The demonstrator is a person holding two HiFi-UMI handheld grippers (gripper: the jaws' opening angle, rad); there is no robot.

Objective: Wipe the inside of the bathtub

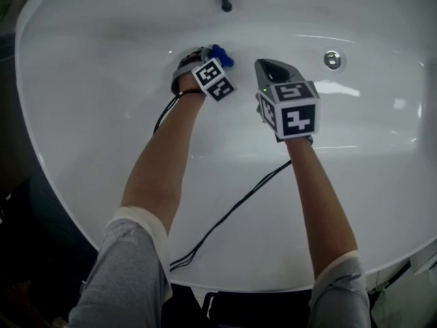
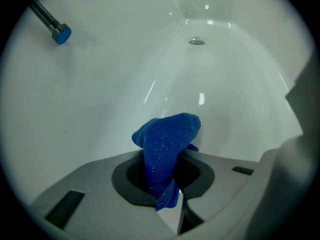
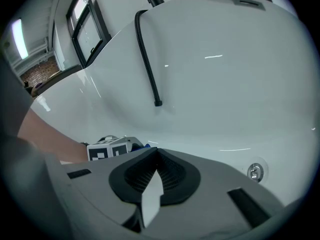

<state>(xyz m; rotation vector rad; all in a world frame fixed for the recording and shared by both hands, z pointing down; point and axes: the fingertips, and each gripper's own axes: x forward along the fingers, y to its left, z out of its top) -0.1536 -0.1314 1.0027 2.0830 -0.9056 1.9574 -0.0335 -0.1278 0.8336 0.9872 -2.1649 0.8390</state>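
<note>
– The left gripper (image 2: 165, 171)?
– Clamped on a blue cloth (image 2: 167, 139), low inside the bathtub (image 1: 102, 115), towards its far wall.
– And the right gripper (image 3: 156, 154)?
– Jaws pressed together on nothing, just beside it, nearer the chrome drain (image 1: 332, 59).

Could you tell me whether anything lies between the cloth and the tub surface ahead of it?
Nothing visible: the left gripper holds the cloth, and the tub ahead is bare. The hose end hangs off to the side.
</note>
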